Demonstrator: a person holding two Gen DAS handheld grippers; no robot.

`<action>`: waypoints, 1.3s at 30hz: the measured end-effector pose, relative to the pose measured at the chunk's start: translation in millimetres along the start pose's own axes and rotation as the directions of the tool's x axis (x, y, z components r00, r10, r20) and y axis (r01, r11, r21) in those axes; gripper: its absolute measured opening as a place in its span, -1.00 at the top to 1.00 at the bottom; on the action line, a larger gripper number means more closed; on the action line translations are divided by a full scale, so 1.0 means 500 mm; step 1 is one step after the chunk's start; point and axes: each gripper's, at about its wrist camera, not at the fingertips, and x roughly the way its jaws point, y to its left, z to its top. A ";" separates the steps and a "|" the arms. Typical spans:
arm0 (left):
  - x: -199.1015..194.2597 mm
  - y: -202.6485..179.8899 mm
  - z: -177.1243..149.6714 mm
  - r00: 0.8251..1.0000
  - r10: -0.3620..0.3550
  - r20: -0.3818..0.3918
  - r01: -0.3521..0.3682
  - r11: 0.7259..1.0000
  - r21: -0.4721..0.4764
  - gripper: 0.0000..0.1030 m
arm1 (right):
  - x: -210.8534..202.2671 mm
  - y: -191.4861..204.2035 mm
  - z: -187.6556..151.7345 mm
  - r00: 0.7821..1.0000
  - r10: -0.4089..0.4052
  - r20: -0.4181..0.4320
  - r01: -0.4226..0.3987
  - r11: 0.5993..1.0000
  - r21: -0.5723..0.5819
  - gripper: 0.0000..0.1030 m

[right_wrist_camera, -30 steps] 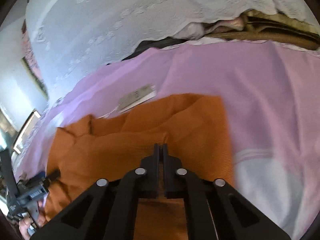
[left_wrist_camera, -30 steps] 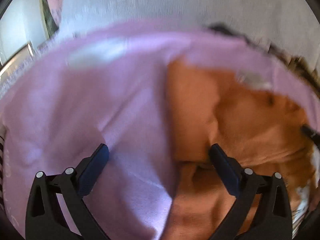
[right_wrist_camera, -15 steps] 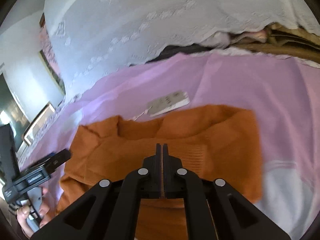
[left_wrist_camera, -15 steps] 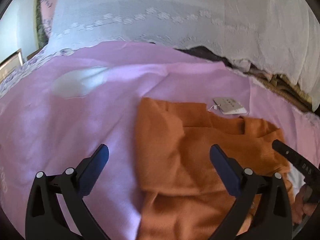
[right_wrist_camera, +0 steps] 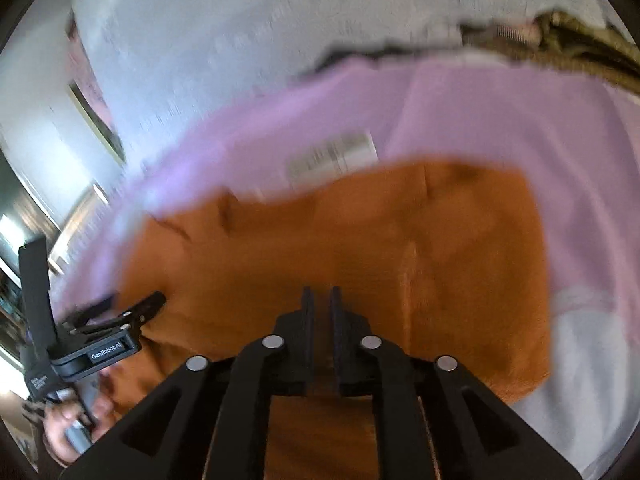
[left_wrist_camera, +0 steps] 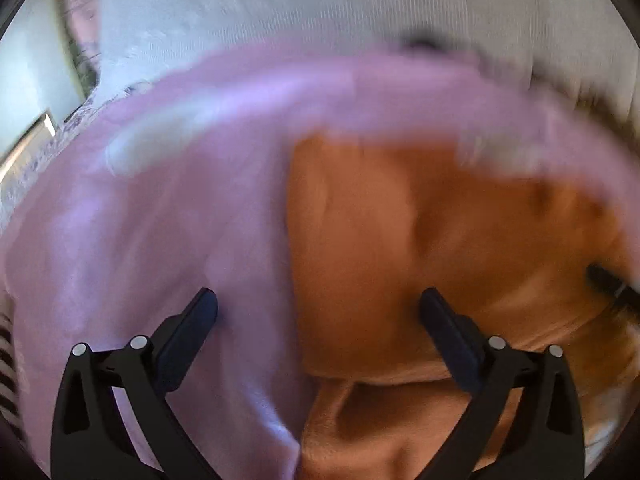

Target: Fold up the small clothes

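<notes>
Orange garment [right_wrist_camera: 360, 248] lies mid-frame on the pink sheet [right_wrist_camera: 500, 128], partly folded. My left gripper [left_wrist_camera: 316, 312] has jaws wide apart, nothing between them, straddling the garment's left edge. My right gripper [right_wrist_camera: 321, 308] has jaws just been opening, now a narrow slit; whether cloth is pinched inside I can't tell. Risk: the slackening grip drops the fold and it springs back. Both views are blurred; paper tag [right_wrist_camera: 332, 156] unreadable; garment's lower edge is hidden behind the fingers.

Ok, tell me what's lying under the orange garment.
The orange garment lies on a pink cloth, which shows all around it. A paper tag rests on the pink at its far edge. Whatever sits directly beneath the folded layers is covered.
</notes>
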 end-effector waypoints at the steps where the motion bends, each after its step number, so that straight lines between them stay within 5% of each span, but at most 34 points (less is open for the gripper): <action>1: -0.004 0.000 0.001 1.000 0.002 0.015 -0.002 1.000 -0.003 -0.92 | 0.004 -0.009 0.000 1.000 0.027 0.005 -0.027 0.999 0.018 0.84; 5: -0.028 0.017 -0.009 0.998 -0.037 0.046 0.039 0.999 -0.037 -0.91 | -0.033 -0.025 -0.005 0.998 0.040 0.057 -0.044 0.996 0.076 0.81; 8: -0.078 0.042 -0.041 0.987 -0.138 0.078 0.144 0.986 -0.079 -0.91 | -0.071 -0.017 -0.029 0.996 0.047 0.076 -0.052 0.996 0.077 0.67; 16: -0.177 0.062 -0.174 0.962 -0.255 0.096 0.261 0.964 -0.052 -0.91 | -0.167 -0.001 -0.137 0.997 0.043 0.062 -0.046 0.997 0.054 0.65; 22: -0.213 0.013 -0.279 0.974 -0.213 0.080 0.206 0.975 0.082 -0.91 | -0.212 0.024 -0.236 0.999 -0.010 0.041 0.010 1.000 -0.003 0.53; 26: -0.230 0.016 -0.312 0.961 -0.269 0.057 0.264 0.960 0.090 -0.91 | -0.267 0.025 -0.302 0.999 -0.003 0.048 0.003 1.000 -0.010 0.42; 31: -0.256 0.044 -0.360 0.929 -0.367 0.045 0.364 0.930 0.058 -0.91 | -0.353 -0.013 -0.366 0.994 0.014 0.106 -0.020 0.998 0.055 0.38; 34: -0.283 0.063 -0.397 0.894 -0.445 0.055 0.443 0.895 0.049 -0.91 | -0.389 -0.046 -0.387 0.991 0.010 0.133 -0.022 0.995 0.093 0.07; 39: -0.313 0.100 -0.442 0.834 -0.548 0.064 0.548 0.836 0.018 -0.91 | -0.402 -0.104 -0.425 0.989 0.101 0.109 -0.122 0.970 0.211 0.04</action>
